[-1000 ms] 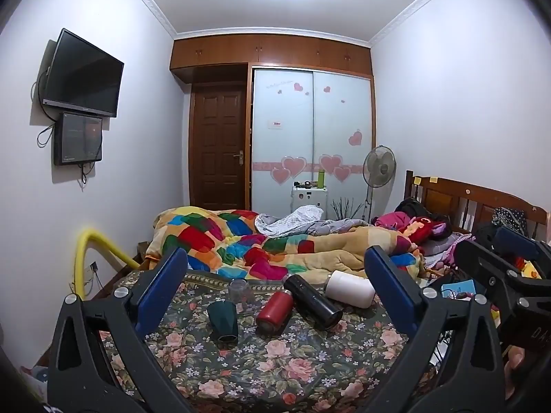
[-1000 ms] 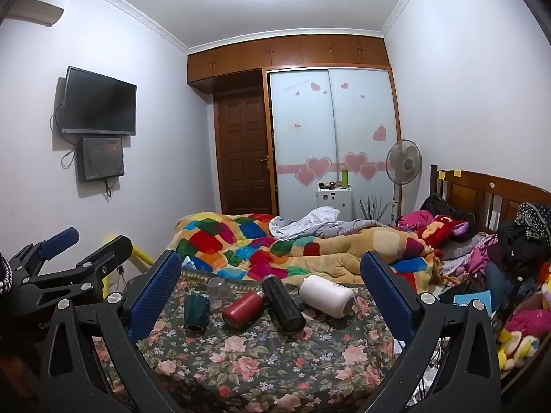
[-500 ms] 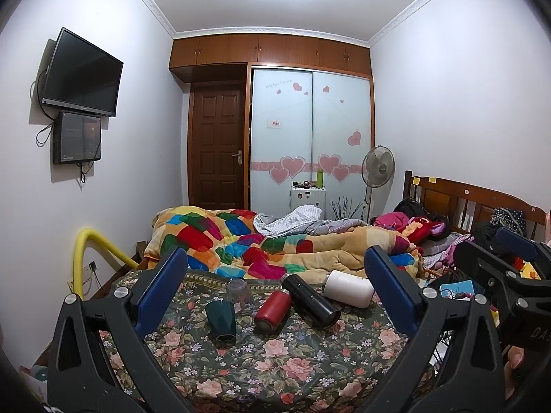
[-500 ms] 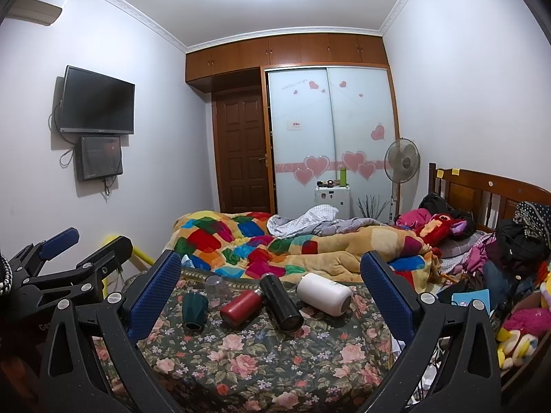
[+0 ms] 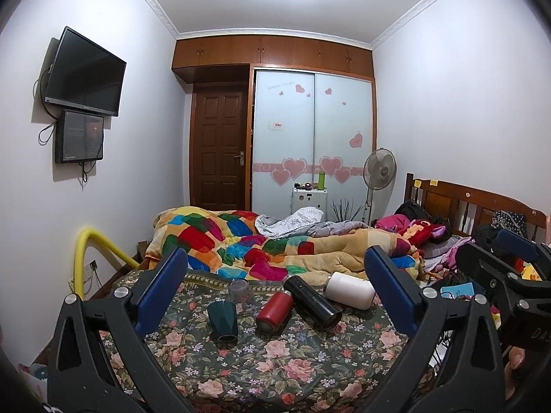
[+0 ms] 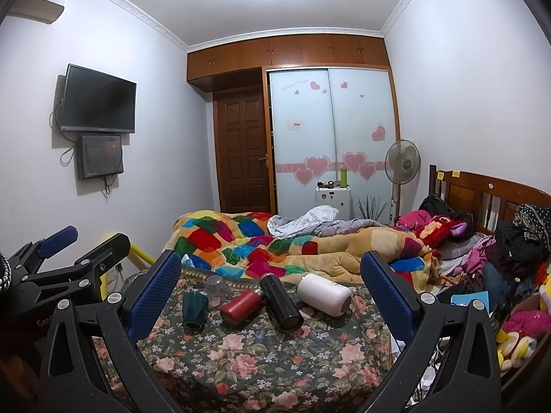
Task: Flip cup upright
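Both sets of tongs hang wide and empty above a floral-covered table [image 5: 275, 371] as work to stand a cup upright is yet to begin. The left gripper [image 5: 275, 296] frames the whole row of vessels between its blue pads; nearest its left finger stands the dark green cup [image 5: 222, 322], mouth down, with a clear glass [image 5: 240, 288] just beyond it, also inverted. Toward the right finger lie a red bottle [image 5: 273, 315], a black flask [image 5: 312, 302] and a white tumbler [image 5: 349, 290], all on their sides. The right gripper [image 6: 272, 296] is level with its partner and equally spread, the green cup [image 6: 195, 313] sitting close to its left finger. Which vessel is the target cannot be told. Done well, the step calls for descending squarely on one vessel's body, closing around the middle rather than the rim, and lifting clear of its neighbours before turning. Both tools point forward, tilted slightly down, well short of the row.
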